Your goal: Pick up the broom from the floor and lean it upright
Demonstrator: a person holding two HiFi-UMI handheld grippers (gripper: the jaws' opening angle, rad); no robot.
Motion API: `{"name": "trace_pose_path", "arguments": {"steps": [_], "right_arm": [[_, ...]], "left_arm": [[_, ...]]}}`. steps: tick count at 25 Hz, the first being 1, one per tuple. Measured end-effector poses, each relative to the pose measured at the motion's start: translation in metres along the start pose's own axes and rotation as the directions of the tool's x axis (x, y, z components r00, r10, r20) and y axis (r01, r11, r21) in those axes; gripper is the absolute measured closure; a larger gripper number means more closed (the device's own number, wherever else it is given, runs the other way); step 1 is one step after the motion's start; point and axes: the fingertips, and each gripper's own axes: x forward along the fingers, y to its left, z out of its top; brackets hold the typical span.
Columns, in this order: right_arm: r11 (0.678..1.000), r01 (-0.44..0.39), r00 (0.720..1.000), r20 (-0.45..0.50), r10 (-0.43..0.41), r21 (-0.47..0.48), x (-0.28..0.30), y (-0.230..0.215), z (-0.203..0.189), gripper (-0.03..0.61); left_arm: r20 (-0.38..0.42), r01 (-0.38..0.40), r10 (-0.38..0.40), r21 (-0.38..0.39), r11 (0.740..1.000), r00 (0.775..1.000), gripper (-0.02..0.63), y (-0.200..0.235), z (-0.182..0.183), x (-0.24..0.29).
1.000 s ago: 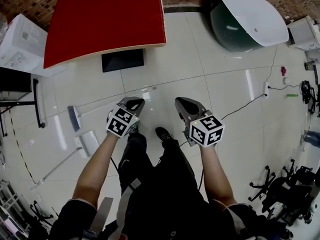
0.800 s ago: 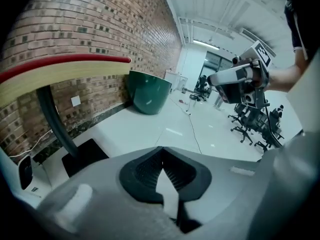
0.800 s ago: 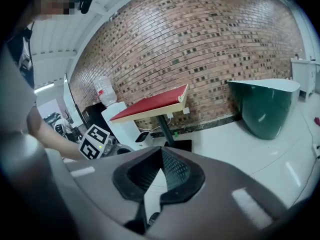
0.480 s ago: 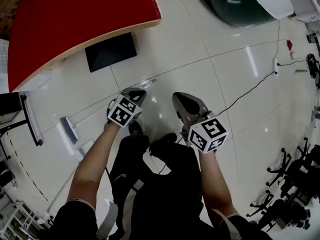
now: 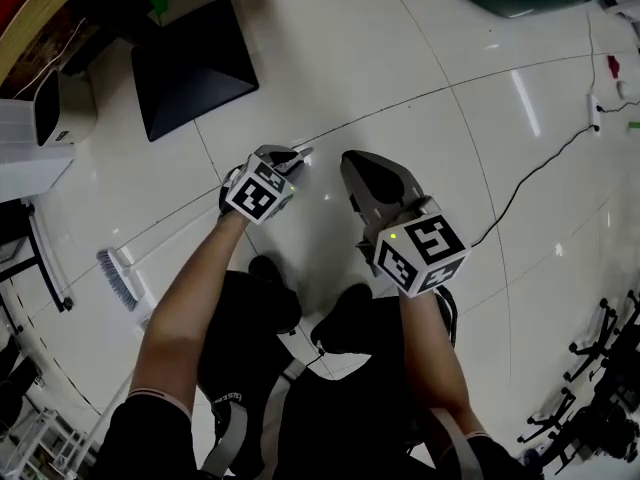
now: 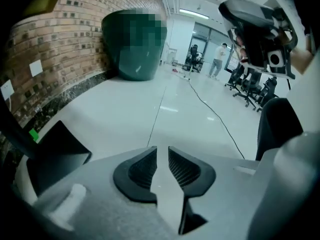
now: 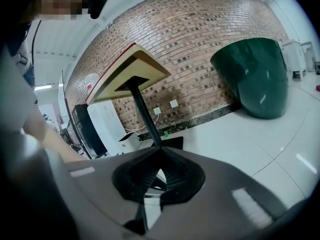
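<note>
White glossy floor [image 5: 400, 78] nearly swallows the pale handle of the broom [image 5: 117, 278]: its middle is hard to trace and its far stretch is hidden under the left gripper [image 6: 161, 153]. That gripper's jaws have just been opening to a narrow gap with only tile between them, while the right gripper [image 7: 160, 156] has its tips together on nothing. The broom lies flat at the person's left, bristles toward the lower left and long axis slanting up-right, with bare tile ahead between the black table base [image 5: 190, 68] and a cable [image 5: 530, 173].

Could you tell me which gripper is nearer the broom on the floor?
Left. The left gripper, its empty jaws just opening, hangs by the handle tip of the broom; the right gripper sits farther right, off it.
</note>
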Motion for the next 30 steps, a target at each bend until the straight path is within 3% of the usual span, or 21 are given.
{"name": "trace_pose_path", "arguments": {"steps": [3, 8, 12, 20, 23, 25, 30], "right_arm": [[0.999, 0.020, 0.999, 0.026, -0.021, 0.027, 0.018, -0.017, -0.026, 0.574], [0.998, 0.040, 0.999, 0.034, -0.041, 0.043, 0.044, -0.039, -0.062, 0.574], [0.996, 0.062, 0.997, 0.036, -0.065, 0.065, 0.058, -0.050, -0.086, 0.574], [0.992, 0.079, 0.997, 0.015, -0.081, 0.094, 0.045, -0.057, -0.106, 0.574], [0.990, 0.095, 0.994, 0.036, -0.099, 0.100, 0.037, -0.064, -0.103, 0.574], [0.990, 0.102, 0.993, 0.046, -0.107, 0.097, 0.035, -0.066, -0.099, 0.574], [0.990, 0.098, 0.992, 0.069, -0.106, 0.101, 0.029, -0.061, -0.082, 0.574]], "left_arm": [[-0.089, 0.021, -0.019, 0.025, 0.999, 0.996, 0.501, 0.010, -0.038, 0.044], [-0.136, 0.013, -0.012, 0.009, 1.000, 0.991, 0.472, 0.027, -0.068, 0.099], [-0.203, 0.034, -0.020, 0.065, 0.997, 0.979, 0.459, 0.032, -0.099, 0.138], [-0.296, 0.011, -0.003, 0.023, 1.000, 0.955, 0.454, 0.040, -0.142, 0.175], [-0.306, 0.007, 0.008, 0.049, 0.999, 0.952, 0.459, 0.044, -0.146, 0.178], [-0.322, 0.022, 0.000, 0.065, 0.998, 0.947, 0.509, 0.047, -0.145, 0.175], [-0.323, 0.069, -0.039, 0.083, 0.994, 0.946, 0.506, 0.052, -0.124, 0.150]]}}
